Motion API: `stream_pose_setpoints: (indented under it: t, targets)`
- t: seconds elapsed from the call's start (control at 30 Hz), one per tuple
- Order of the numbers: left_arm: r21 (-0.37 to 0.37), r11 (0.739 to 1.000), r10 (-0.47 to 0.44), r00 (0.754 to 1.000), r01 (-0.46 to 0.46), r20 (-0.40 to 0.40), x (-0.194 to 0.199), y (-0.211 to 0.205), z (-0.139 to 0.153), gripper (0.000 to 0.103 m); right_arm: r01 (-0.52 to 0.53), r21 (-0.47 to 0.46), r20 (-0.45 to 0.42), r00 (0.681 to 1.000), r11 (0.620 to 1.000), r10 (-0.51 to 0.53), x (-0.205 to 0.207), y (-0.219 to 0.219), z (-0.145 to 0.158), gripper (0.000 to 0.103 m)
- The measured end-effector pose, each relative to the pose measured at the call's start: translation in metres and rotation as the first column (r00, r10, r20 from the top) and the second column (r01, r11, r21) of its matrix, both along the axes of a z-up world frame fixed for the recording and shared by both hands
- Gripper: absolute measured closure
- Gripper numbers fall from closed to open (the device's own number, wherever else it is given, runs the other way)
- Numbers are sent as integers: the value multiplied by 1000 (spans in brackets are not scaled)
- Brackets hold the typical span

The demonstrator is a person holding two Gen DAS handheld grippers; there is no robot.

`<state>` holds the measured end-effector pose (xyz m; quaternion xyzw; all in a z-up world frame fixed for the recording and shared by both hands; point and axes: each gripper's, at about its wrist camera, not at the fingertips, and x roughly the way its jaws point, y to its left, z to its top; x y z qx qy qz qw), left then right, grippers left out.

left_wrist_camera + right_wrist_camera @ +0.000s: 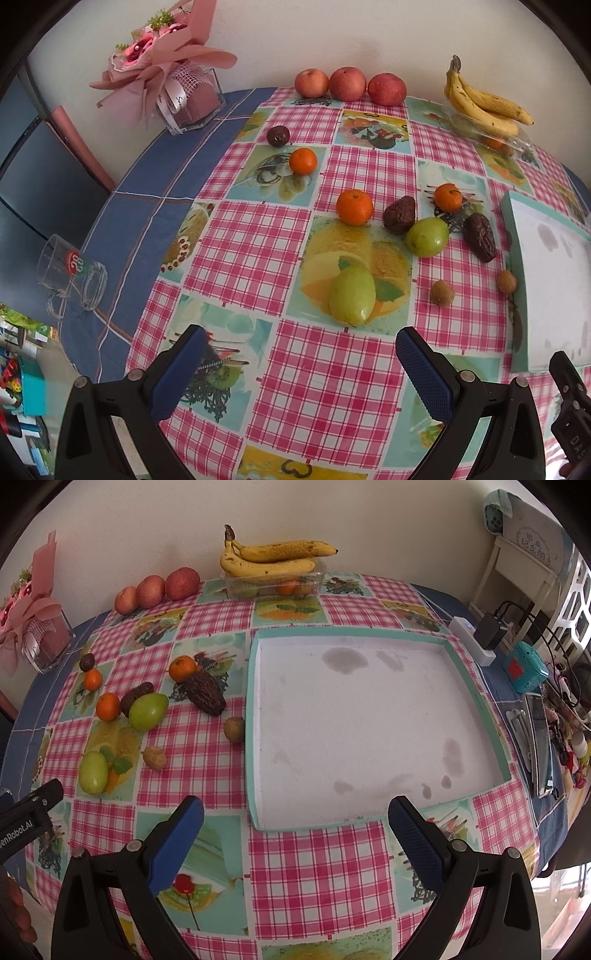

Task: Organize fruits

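Loose fruit lies on the checked tablecloth: a green fruit (352,295) just ahead of my open left gripper (301,341), another green fruit (426,236), three oranges (354,206), dark wrinkled fruits (399,214) and two small brown fruits (442,292). My right gripper (295,812) stands open and empty over the near edge of a shallow white tray (369,805) with a teal rim. The same fruits, such as a green fruit (147,710), lie left of the tray in the right wrist view.
Three apples (347,84) line the back wall beside bananas (484,105) resting on a clear box. A bouquet (162,70) and a glass mug (70,277) stand on the blue cloth at left. Chargers, a phone and clutter (532,686) fill the right edge.
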<state>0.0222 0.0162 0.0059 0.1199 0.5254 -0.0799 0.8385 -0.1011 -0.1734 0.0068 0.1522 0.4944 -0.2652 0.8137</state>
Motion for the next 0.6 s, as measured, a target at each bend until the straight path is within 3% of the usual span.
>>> stream_pose_setpoints:
  t: [0.23, 0.33, 0.6]
  targets:
    - [-60, 998, -18, 998, 22, 55, 17, -4, 21, 0, -18, 6, 53, 998, 1000, 18, 24, -5, 21, 3]
    - [-116, 993, -19, 999, 24, 43, 30, -5, 25, 0, -29, 15, 74, 997, 999, 28, 38, -6, 26, 3]
    - [-188, 978, 93, 996, -87, 18, 58, -11, 28, 0, -73, 51, 85, 994, 996, 68, 76, -6, 15, 3]
